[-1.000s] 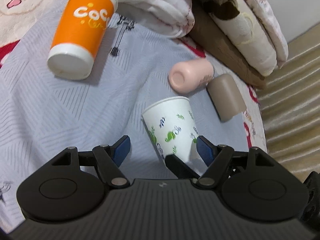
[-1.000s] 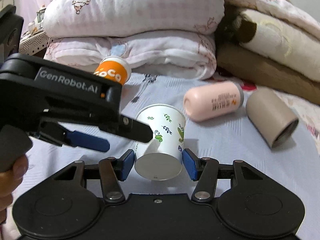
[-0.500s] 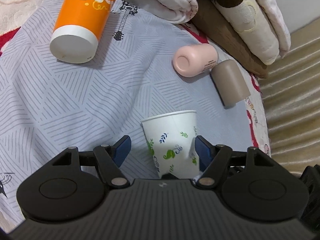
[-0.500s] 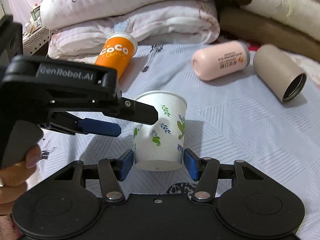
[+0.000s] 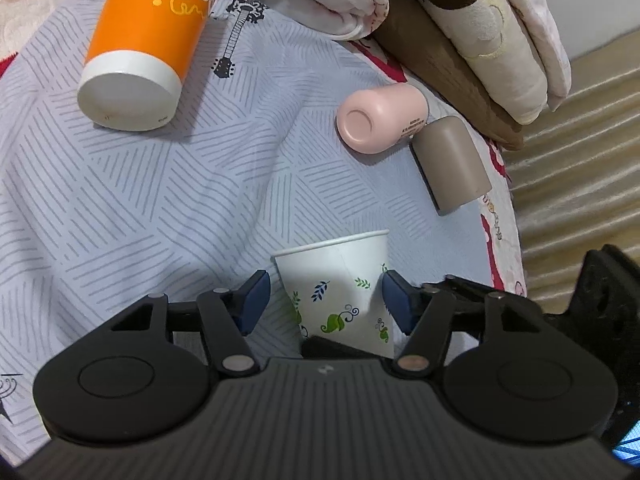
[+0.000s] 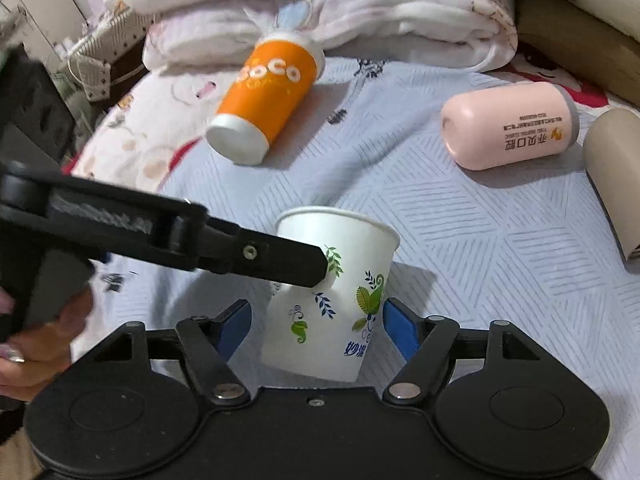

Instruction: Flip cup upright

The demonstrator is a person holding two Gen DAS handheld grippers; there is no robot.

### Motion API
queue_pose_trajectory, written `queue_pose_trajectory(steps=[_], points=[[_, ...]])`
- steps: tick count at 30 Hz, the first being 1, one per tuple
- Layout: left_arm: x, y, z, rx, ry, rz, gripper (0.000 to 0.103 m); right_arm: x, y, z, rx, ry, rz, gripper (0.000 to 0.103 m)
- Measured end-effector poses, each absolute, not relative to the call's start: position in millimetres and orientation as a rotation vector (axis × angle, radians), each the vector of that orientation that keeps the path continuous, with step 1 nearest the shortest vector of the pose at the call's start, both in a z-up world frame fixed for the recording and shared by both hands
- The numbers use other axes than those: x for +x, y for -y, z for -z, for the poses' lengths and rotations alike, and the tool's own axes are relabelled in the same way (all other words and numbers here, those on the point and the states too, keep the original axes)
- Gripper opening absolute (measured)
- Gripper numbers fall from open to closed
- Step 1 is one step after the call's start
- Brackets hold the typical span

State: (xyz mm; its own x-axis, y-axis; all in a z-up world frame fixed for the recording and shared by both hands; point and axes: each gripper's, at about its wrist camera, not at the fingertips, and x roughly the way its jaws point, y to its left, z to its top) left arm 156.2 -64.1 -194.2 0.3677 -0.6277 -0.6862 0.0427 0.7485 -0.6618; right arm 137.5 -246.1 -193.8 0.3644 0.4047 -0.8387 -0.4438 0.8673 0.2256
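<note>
A white paper cup with green leaf prints stands nearly upright on the grey striped sheet, mouth up, leaning slightly; it also shows in the left wrist view. My right gripper is open, its blue pads either side of the cup's lower half with small gaps. My left gripper is open around the cup; its right pad sits close to the cup wall. In the right wrist view one black finger of the left gripper lies against the cup's upper side.
An orange cup lies on its side at the back left. A pink bottle and a taupe cylinder lie at the back right. Folded blankets line the back. The bed edge drops off at the right.
The paper cup has gone from tilted with its base toward the right camera to nearly upright. The right gripper has opened off it. Both grippers have moved closer over the bed.
</note>
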Motion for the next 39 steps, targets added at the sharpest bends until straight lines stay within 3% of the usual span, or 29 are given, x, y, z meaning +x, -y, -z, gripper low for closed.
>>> queue_pose_trajectory(steps=[3,12,18,28,39], points=[[157.1,67.5,193.6,-0.591,-1.108,0.480,0.060,138.1,246.2,201.1,-0.028,-1.063,-0.535,0.067],[154.8,79.8,190.4,-0.552,-1.082,0.529,0.059,126.9,254.9,198.5,-0.051,-0.984,-0.513,0.067],[145.1,85.7,174.1,-0.403,-0.964,0.535,0.058,126.2,251.2,196.7,-0.070,-0.906,-0.527,0.066],[131.4,83.5,150.9,-0.297,-0.747,0.534,0.058,124.6,230.7,194.5,-0.238,-0.654,-0.489,0.066],[135.5,90.4,154.8,-0.169,-0.635,0.470,0.058,139.2,218.4,213.4,-0.338,-0.427,-0.452,0.066]])
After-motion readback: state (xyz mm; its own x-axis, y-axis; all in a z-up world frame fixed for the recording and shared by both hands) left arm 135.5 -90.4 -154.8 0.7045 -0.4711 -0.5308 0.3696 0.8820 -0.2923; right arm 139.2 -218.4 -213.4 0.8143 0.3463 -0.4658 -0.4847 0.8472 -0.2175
